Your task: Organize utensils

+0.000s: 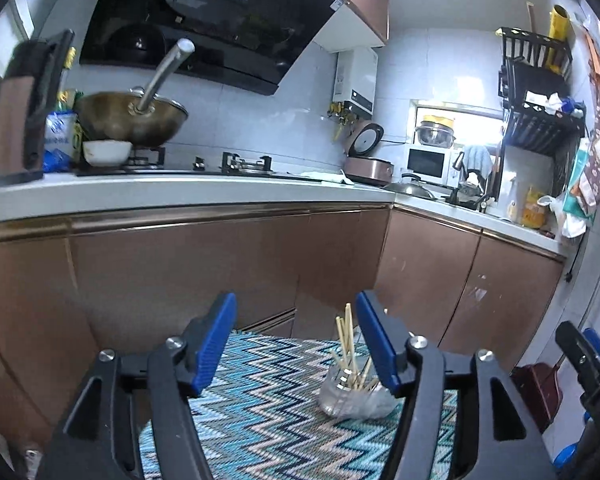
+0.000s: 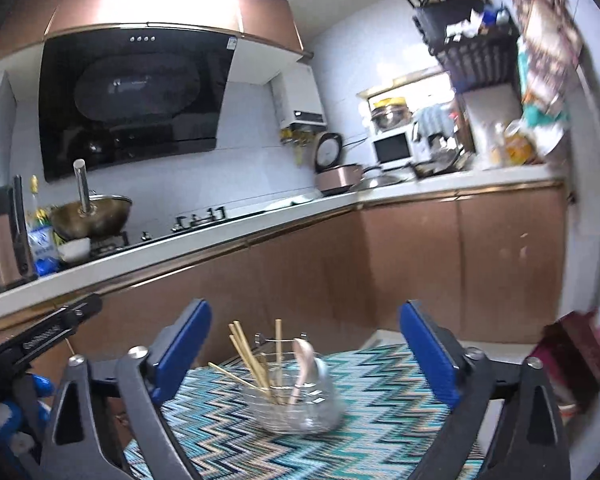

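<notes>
1. Zigzag-woven cloth in teal, white and navy covers the desk (image 2: 380, 420) that carries the work; behind it run brown kitchen cabinets (image 1: 220, 264) under a pale worktop, well apart from the task

2. The left gripper (image 1: 296, 340) hovers above the cloth with its blue-padded jaws spread wide and nothing between them; the holder shows low beside the right-hand pad

3. The right gripper (image 2: 304, 352) also hangs over the cloth with jaws wide apart and empty, the holder framed in the gap beyond them

4. The holder (image 2: 296, 404) is a clear glass jar with a wire frame, standing near the far edge of the cloth

5. In it stand pale wooden chopsticks (image 2: 252, 356), fanned at different angles, and one pale spoon (image 2: 303, 360) leaning to the right

6. Judged risk: the jar looks smooth and light, so a sideways nudge from a pad could slide or tip it towards the cloth's far edge

7. Judged risk: the chopsticks are thin and splayed, so closing on one may catch its neighbours and lever them out
</notes>
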